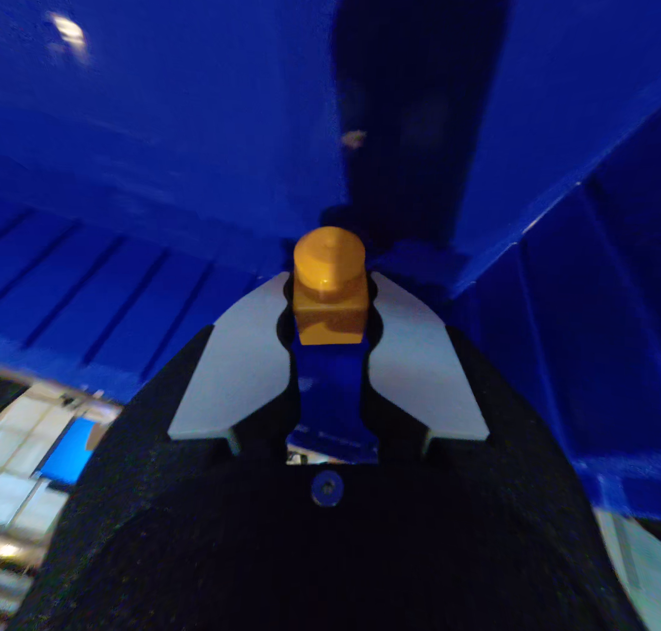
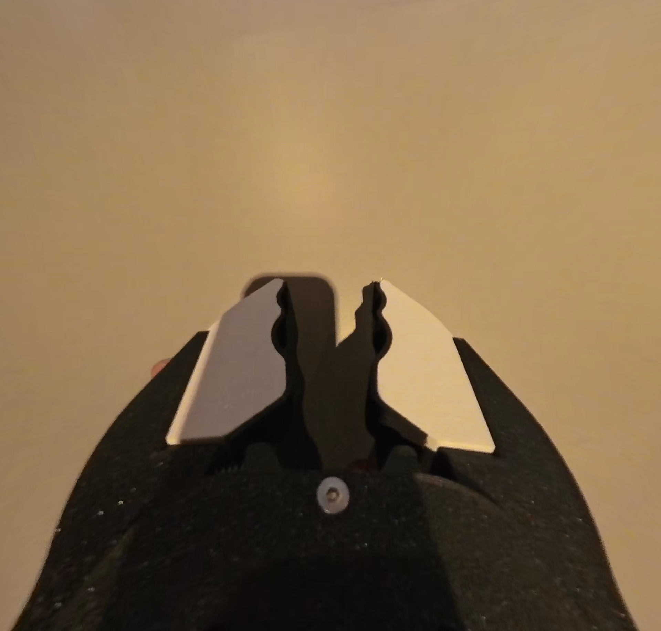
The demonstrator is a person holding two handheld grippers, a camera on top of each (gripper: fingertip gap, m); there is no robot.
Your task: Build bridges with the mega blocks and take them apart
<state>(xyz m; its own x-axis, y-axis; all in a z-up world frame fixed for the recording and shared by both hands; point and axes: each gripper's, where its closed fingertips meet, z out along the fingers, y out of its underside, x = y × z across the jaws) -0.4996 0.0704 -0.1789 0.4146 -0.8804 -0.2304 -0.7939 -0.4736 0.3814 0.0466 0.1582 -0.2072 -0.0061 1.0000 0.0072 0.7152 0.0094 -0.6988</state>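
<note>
Inside the blue bin point(image 1: 179, 130), the left tool point(image 1: 329, 284) is clamped on an orange block point(image 1: 329, 291), stud pointing forward at the bin floor; right tool point(image 2: 329, 288) hangs apart, empty, over bare tan table point(image 2: 322, 113).

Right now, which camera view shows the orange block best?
The left wrist view: the orange block sits centred, clamped between the left gripper fingertips, inside a blue bin. The right wrist view shows none of it, only the empty right gripper.
</note>
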